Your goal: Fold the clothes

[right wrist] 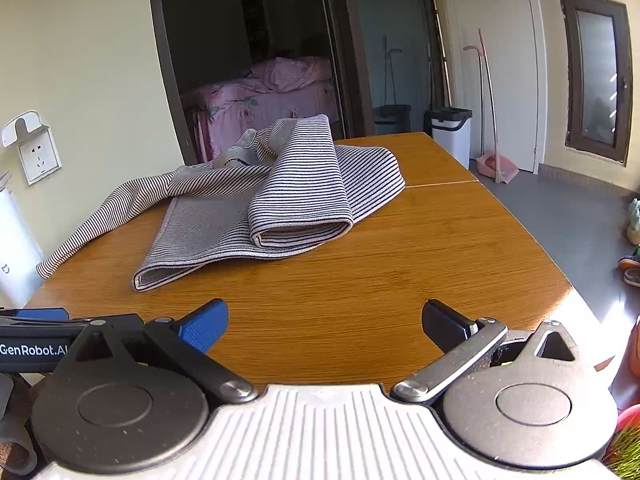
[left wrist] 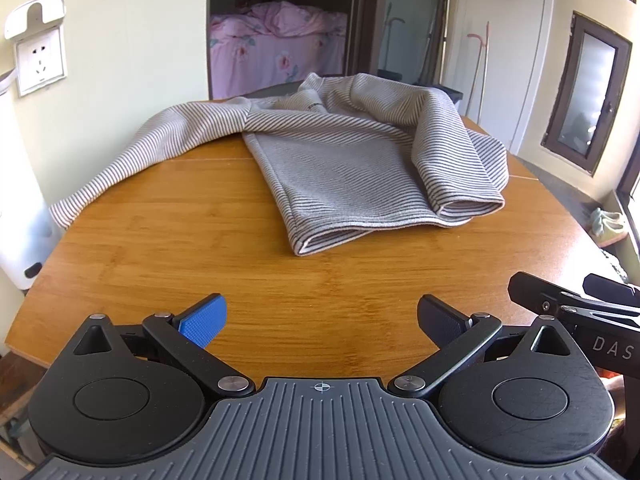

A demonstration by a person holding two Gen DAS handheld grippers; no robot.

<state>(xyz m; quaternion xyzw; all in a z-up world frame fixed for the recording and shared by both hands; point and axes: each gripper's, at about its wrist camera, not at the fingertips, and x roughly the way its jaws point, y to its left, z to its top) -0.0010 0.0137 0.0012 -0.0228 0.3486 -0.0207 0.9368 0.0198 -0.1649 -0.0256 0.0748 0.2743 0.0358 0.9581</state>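
**Striped top half folded on the table, both grippers empty**

The striped top point(left wrist: 344, 160) lies on the wooden table point(left wrist: 200, 240), toward the far side. One sleeve point(right wrist: 296, 196) is folded over its body. The other sleeve point(left wrist: 132, 156) stretches out to the left, as far as the table edge. The left gripper point(left wrist: 320, 322) and the right gripper point(right wrist: 325, 326) hover above the near side, jaws spread wide, grasping nothing, well apart from the cloth.

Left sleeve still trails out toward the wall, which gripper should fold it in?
Left, probably. The unfolded sleeve lies on the left gripper's side; the right gripper faces the sleeve already folded across. Both are open, empty.
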